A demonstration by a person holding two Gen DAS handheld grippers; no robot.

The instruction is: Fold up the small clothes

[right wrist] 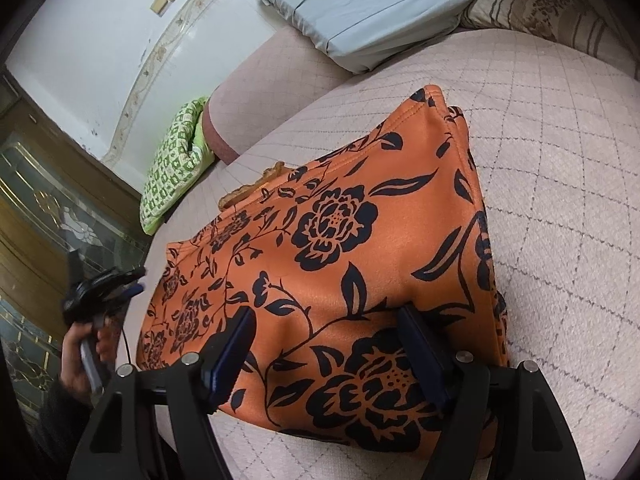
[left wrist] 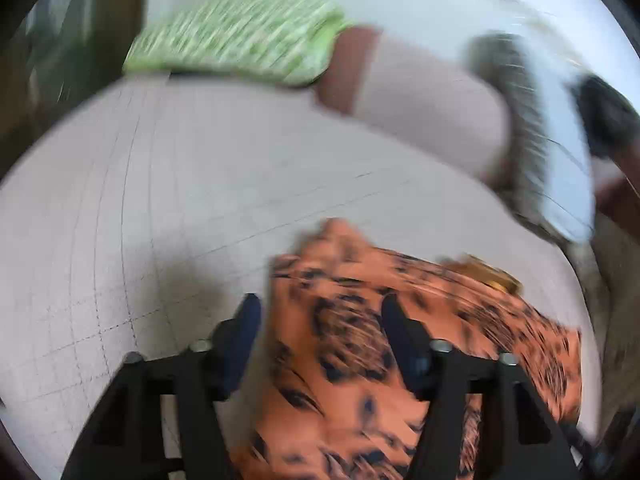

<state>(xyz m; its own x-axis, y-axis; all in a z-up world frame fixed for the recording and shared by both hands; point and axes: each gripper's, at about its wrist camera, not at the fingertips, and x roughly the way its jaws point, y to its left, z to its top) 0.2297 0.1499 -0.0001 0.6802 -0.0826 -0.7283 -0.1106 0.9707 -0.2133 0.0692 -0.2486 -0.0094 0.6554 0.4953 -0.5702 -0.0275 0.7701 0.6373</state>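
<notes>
An orange garment with black flowers lies folded into a rough rectangle on the pinkish quilted bed. My right gripper is open at the garment's near edge, its fingers spread wide over the cloth and not pinching it. The left wrist view is motion-blurred. There my left gripper is open above a corner of the same garment, with cloth showing under the gap but not pressed by the pads. In the right wrist view a hand holds the left gripper off the garment's left side.
A green patterned cushion lies at the bed's far left edge. A blue-grey folded pillow and a striped beige pillow sit at the back. A tan item peeks from behind the garment. A wooden glass-front cabinet stands left.
</notes>
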